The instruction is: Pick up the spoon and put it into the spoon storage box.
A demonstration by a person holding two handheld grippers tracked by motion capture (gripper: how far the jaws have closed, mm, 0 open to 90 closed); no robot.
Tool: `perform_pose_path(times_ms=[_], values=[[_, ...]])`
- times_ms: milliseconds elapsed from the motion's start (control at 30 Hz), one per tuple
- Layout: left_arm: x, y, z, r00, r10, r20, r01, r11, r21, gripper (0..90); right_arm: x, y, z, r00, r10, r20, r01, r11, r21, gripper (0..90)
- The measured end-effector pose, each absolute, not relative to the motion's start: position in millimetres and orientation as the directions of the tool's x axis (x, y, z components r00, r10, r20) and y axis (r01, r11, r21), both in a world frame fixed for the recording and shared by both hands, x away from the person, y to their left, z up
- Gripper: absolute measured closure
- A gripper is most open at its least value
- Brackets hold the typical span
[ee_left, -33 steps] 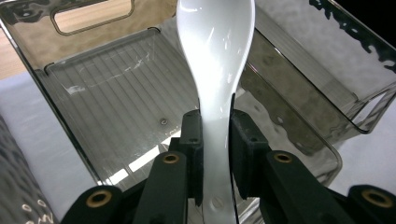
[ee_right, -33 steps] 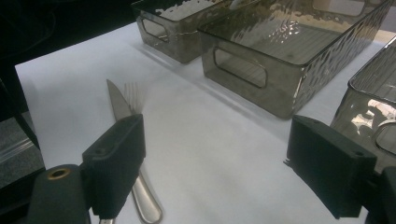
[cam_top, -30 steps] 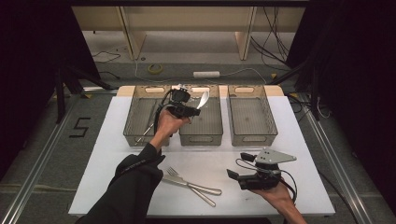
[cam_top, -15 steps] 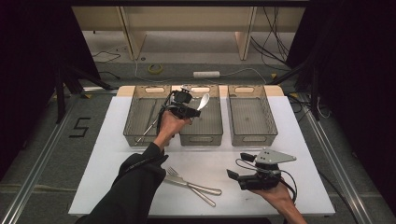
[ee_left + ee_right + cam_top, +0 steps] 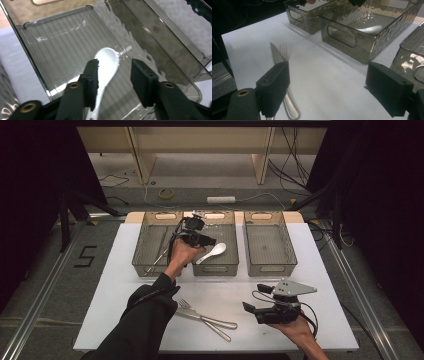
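Observation:
A white spoon [image 5: 212, 252] [image 5: 107, 62] lies on the ribbed floor of the middle smoky plastic bin [image 5: 215, 270] [image 5: 140, 30]. My left gripper [image 5: 207, 241] [image 5: 113, 67] hovers open just above it, jaws apart on either side of the bowl and not touching it. Over the table's front right, my right gripper [image 5: 248, 312] [image 5: 327, 82] is held open with nothing between its jaws. To its left a steel fork [image 5: 187, 306] [image 5: 284, 51] and a knife [image 5: 210, 320] [image 5: 277, 57] lie crossed on the white tabletop.
Three smoky bins stand in a row at the back. The left bin [image 5: 150, 245] holds long metal utensils [image 5: 161, 247]; the right bin [image 5: 267, 245] looks bare. White table surface [image 5: 300, 285] lies between the bins and the front edge.
The white spoon was held up in my left gripper over the middle bin; now the jaws have opened and it lies in the bin. The right gripper has stayed put.

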State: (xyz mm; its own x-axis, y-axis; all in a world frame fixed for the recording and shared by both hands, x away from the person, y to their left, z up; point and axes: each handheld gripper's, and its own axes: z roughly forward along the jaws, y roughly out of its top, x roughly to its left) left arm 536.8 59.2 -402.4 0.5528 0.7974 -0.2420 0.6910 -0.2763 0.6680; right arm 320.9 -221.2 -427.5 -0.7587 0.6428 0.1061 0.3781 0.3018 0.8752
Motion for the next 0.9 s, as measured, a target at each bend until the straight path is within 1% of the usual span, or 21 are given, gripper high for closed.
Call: perform_pose_path(times_ms=[67, 233, 333, 500, 633, 700, 800, 900], values=[[534, 62, -399, 0.555, 0.795, -0.247, 0.688, -0.271, 0.673, 52.0, 321, -221, -428, -0.759, 0.642, 0.106, 0.378, 0.303, 0.875, 20.4], [518, 76, -385, 0.574, 0.777, -0.257, 0.670, -0.265, 0.694, 38.2, 321, -221, -428, -0.761, 0.641, 0.104, 0.378, 0.307, 0.873, 20.3], [506, 86, -377, 0.588, 0.766, -0.259, 0.656, -0.264, 0.707, 33.4, 321, -220, -428, -0.765, 0.636, 0.100, 0.377, 0.316, 0.871, 20.3], [484, 109, -366, 0.615, 0.749, -0.246, 0.617, -0.263, 0.742, 28.7, 320, -218, -428, -0.764, 0.638, 0.101, 0.377, 0.314, 0.871, 20.3], [471, 122, -365, 0.622, 0.749, -0.228, 0.592, -0.259, 0.764, 27.5, 320, -218, -429, -0.764, 0.638, 0.096, 0.377, 0.321, 0.869, 20.3], [462, 129, -366, 0.634, 0.743, -0.216, 0.565, -0.253, 0.786, 26.9, 320, -217, -428, -0.764, 0.639, 0.087, 0.373, 0.328, 0.868, 20.3], [453, 133, -366, 0.640, 0.739, -0.208, 0.545, -0.248, 0.801, 25.9, 320, -217, -428, -0.765, 0.637, 0.091, 0.374, 0.326, 0.868, 20.3], [445, 136, -366, 0.663, 0.716, -0.219, 0.531, -0.243, 0.812, 24.9, 320, -216, -428, -0.768, 0.634, 0.089, 0.373, 0.331, 0.867, 20.3]])
